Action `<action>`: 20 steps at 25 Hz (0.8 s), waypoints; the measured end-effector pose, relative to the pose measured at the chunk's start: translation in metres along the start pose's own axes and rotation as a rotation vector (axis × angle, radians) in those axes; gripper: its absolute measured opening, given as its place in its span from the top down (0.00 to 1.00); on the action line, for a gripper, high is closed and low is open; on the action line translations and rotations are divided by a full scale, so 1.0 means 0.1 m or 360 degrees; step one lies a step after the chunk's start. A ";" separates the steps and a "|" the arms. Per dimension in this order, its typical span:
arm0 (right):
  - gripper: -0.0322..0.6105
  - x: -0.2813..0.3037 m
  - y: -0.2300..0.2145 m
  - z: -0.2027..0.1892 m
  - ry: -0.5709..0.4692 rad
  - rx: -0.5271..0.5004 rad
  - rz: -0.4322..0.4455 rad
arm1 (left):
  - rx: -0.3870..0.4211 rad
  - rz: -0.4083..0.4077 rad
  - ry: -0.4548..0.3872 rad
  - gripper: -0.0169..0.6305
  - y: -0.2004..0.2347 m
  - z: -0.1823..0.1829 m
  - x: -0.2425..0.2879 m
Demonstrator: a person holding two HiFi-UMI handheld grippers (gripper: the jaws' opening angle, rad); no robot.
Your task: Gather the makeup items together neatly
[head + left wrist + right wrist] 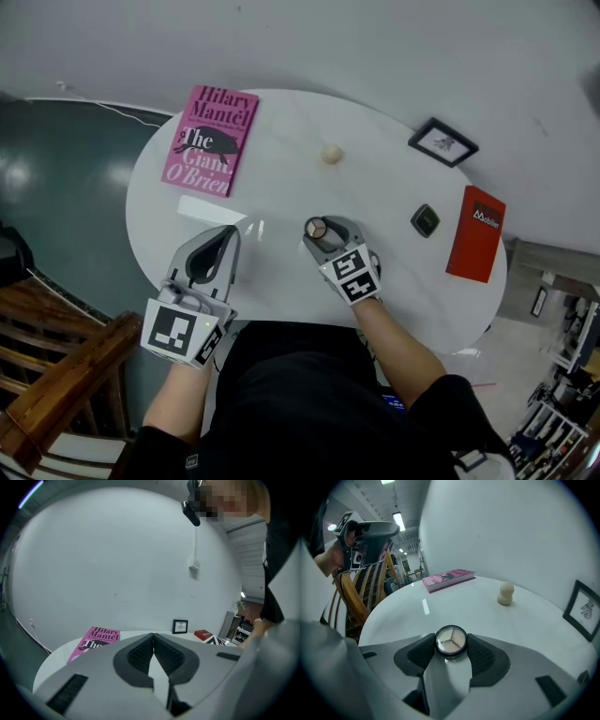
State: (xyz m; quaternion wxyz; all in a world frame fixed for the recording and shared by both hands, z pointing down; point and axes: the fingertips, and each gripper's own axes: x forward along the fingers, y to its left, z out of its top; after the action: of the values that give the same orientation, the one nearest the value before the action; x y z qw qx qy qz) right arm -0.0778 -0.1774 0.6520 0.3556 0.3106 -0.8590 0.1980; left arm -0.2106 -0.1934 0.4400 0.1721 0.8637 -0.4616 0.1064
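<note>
Round white surface (281, 183); a person is at its near edge with one tool in each hand. Right tool (322, 232): jaws clamped on a small round compact (451, 641), the pads pressing it from both sides at the tips. The compact has a clear lid over a three-part pan of pale shades. It is held near the middle of the surface, low over it; I cannot tell whether it touches. Left tool (228, 234): jaws closed together with nothing between them, over the near left part of the surface, apart from the compact. Other makeup items lie scattered. A beige sponge (331, 154) stands beyond the compact, toward the far edge. A small dark case (425, 220) lies right of the right tool, near a red box (476, 233). Pink book (210, 139) lies flat at far left. Black frame (442, 142) sits at the far right edge. A wooden chair (56, 375) is at the left, off the surface.
</note>
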 end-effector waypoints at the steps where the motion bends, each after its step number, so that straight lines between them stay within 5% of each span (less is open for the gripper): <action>1: 0.61 0.01 0.00 -0.01 0.0005 -0.0008 -0.0003 | -0.0009 0.0004 0.0003 0.96 0.00 -0.01 0.00; 9: 0.61 -0.11 -0.01 0.10 -0.0046 0.0037 0.0040 | -0.0026 0.0004 -0.0015 0.96 0.01 0.05 0.01; 14: 0.61 -0.35 -0.24 0.32 -0.0143 0.0061 -0.0051 | -0.0020 -0.0023 -0.0050 0.96 -0.04 0.19 0.09; 20: 0.72 -0.74 -0.37 0.69 -0.0330 0.0077 -0.0085 | 0.0003 -0.0074 -0.0129 0.96 -0.20 0.44 0.12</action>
State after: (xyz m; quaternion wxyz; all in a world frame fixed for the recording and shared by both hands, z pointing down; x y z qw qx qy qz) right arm -0.0452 -0.2142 0.5563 0.2625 0.3606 -0.8775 0.1761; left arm -0.1860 -0.2097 0.4004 0.1548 0.8780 -0.4479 0.0679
